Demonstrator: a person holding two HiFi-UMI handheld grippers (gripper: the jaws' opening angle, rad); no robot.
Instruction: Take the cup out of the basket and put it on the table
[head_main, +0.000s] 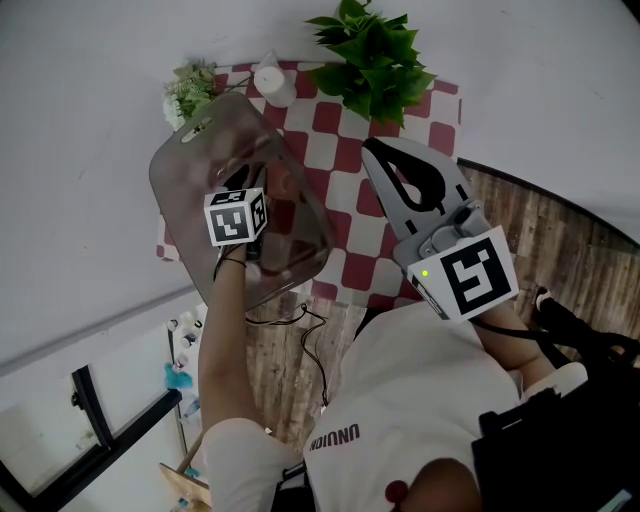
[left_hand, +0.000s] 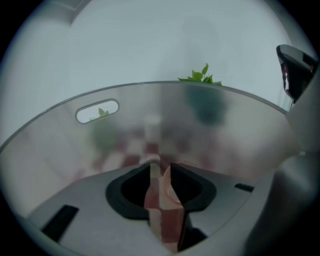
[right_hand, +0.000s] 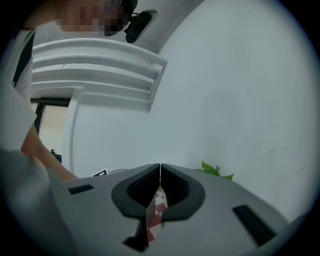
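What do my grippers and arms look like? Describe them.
Both the left gripper and right gripper are grey with black-lined jaws; each carries a white cube with black square markers. A thin black cable hangs below the left one. You wear a white T-shirt.

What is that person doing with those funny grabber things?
The person is taking a cup out of a basket. The left gripper reaches down inside the smoky grey see-through plastic basket, which sits on the red-and-white checked cloth. It looks closed on the rim of the clear cup. The cup is not out yet. The right gripper is shut, holds nothing, and hangs beside the basket.
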